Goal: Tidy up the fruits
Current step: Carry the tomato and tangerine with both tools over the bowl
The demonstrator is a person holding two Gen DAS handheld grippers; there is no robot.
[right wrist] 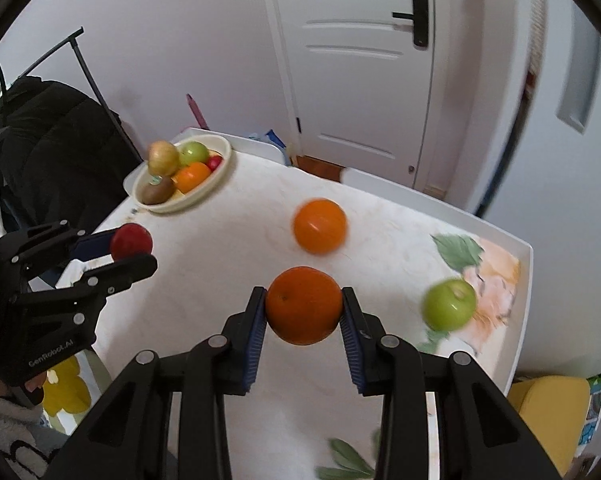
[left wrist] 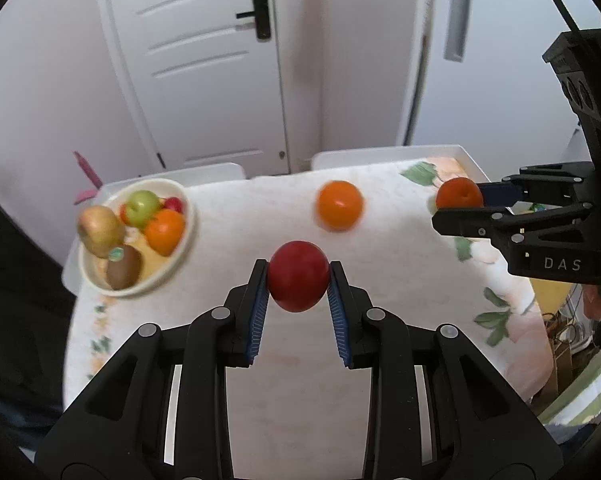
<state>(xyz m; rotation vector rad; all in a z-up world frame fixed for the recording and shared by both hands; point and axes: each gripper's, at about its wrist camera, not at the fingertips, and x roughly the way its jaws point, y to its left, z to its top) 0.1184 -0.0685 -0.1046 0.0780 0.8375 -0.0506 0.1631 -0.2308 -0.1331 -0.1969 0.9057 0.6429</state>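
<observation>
A white door (left wrist: 204, 60) stands behind my table (left wrist: 292, 380), which has a cloth with flowers on it. I want all the fruit to go in one place, so I am picking it up.

My left tongs (left wrist: 298, 280) squeeze a red apple (left wrist: 298, 282) between their blue pads. It sits right in the middle so it cannot roll out. My right tongs (right wrist: 303, 306) hold a dark orange (right wrist: 303, 306) the same way.

The bowl (left wrist: 180, 256) is at ten o'clock from my left tongs, near the table's far corner. It already has a green apple (left wrist: 141, 207), an orange, a kiwi (left wrist: 123, 267) and a yellowish fruit on top. It looks quite full, so I think I must set mine in gently.

One more orange (right wrist: 319, 226) lies loose on the cloth at twelve o'clock from my right tongs. Another green apple (right wrist: 449, 305) waits at three o'clock, near the table edge. Those two are not picked up yet.
</observation>
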